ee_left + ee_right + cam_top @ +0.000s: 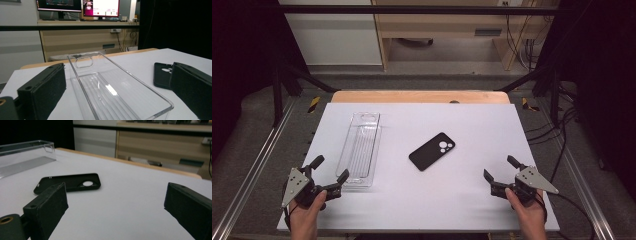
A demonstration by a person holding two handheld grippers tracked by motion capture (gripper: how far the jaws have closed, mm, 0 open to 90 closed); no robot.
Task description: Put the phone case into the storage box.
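A white table is seen from the high view, with a clear plastic tray lying lengthwise at its left and a black phone case lying flat near the centre, camera cut-out toward the far side. The left gripper is held at the near left corner, its jaws spread wide and empty, one jaw just beside the tray's near end. In the left gripper view the tray is framed between the two jaws, with the phone case beyond the right one. The right gripper is held at the near right, likewise released and grasping nothing, well apart from the phone case.
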